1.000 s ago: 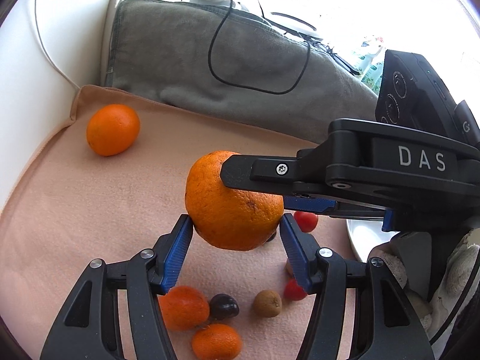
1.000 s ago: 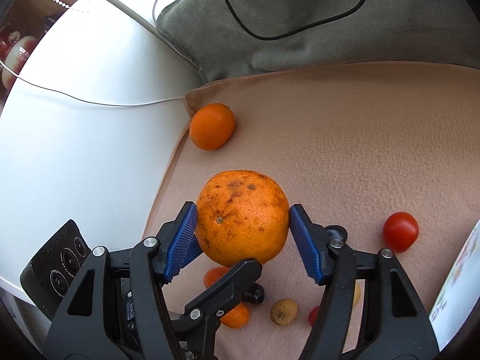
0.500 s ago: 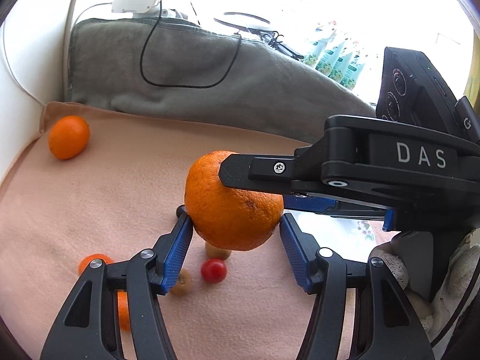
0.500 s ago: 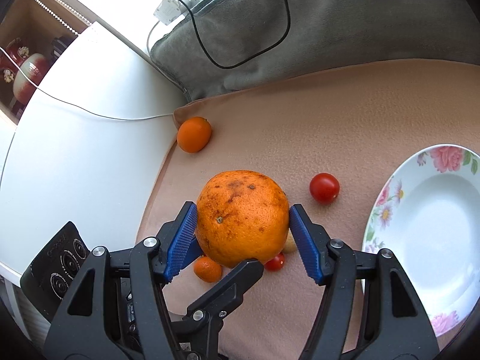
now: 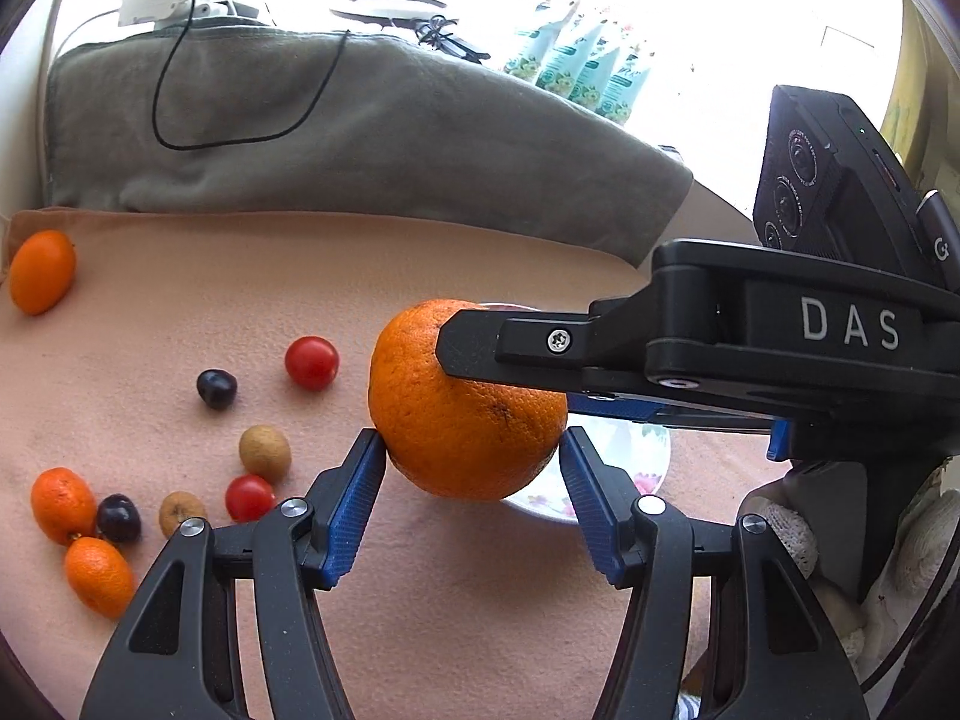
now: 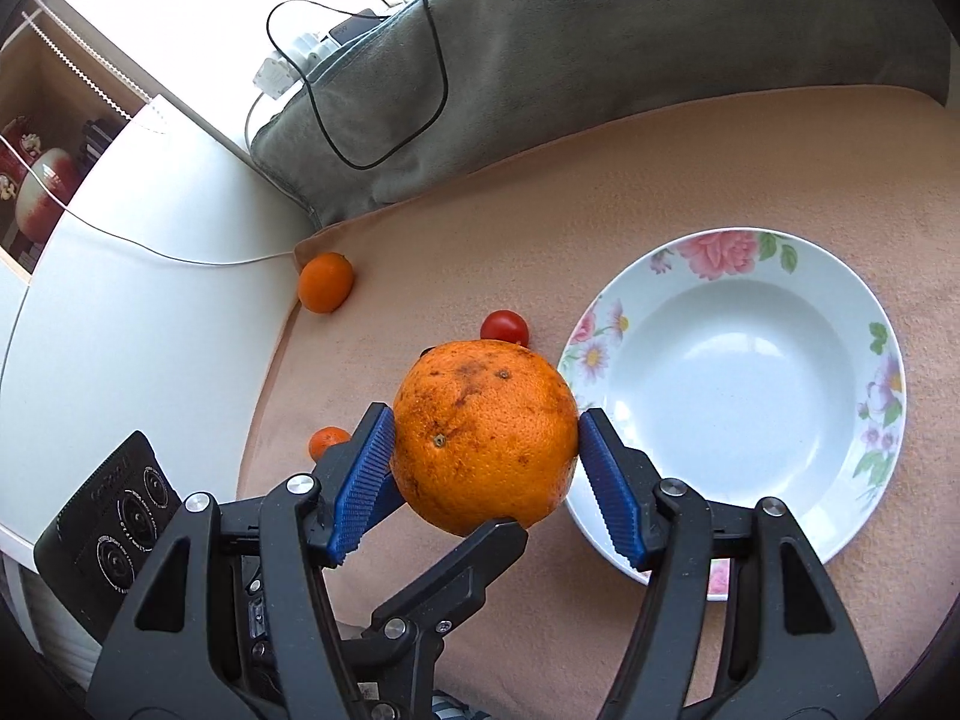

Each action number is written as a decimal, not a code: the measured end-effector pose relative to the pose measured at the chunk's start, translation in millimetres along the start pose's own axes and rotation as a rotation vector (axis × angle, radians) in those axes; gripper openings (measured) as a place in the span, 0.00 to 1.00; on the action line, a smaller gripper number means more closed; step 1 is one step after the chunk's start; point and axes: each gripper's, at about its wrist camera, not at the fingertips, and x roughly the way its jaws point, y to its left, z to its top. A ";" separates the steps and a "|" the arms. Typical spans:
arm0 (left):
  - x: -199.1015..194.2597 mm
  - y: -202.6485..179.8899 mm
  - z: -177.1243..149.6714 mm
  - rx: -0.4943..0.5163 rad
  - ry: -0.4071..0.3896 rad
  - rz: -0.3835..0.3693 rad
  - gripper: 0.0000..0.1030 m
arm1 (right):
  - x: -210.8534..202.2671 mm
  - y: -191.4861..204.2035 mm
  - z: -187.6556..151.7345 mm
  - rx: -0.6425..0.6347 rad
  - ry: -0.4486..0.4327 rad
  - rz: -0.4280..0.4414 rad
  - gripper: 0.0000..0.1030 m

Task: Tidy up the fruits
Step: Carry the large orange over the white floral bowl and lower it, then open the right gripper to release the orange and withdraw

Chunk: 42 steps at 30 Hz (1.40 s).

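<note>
both claws, now nearer glossy round plate, pinching one dimpled orange

Plate mostly behind orange

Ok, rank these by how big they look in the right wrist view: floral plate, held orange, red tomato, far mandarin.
1. Floral plate
2. Held orange, though it sits nearest the camera, which inflates it
3. Far mandarin
4. Red tomato, partly hidden behind the orange
</note>
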 end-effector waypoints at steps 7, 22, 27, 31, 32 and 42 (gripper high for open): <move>22.7 -21.2 -4.9 0.026 0.053 -0.046 0.58 | -13.6 -31.2 -5.1 0.051 -0.007 -0.038 0.65; 45.0 -32.4 -4.6 0.048 0.120 -0.074 0.58 | -18.9 -68.6 -12.2 0.125 0.005 -0.053 0.65; 41.2 -33.8 2.4 0.056 0.092 -0.061 0.58 | -37.8 -64.9 -8.0 0.088 -0.090 -0.101 0.65; 35.9 -32.8 3.8 0.058 0.079 -0.058 0.58 | -50.7 -62.6 -5.3 0.070 -0.139 -0.112 0.68; 35.1 -32.5 3.9 0.059 0.077 -0.057 0.58 | -52.8 -62.4 -5.7 0.066 -0.151 -0.120 0.69; 23.8 -33.4 0.7 0.075 0.051 -0.051 0.58 | -61.8 -64.5 -15.8 0.042 -0.224 -0.161 0.71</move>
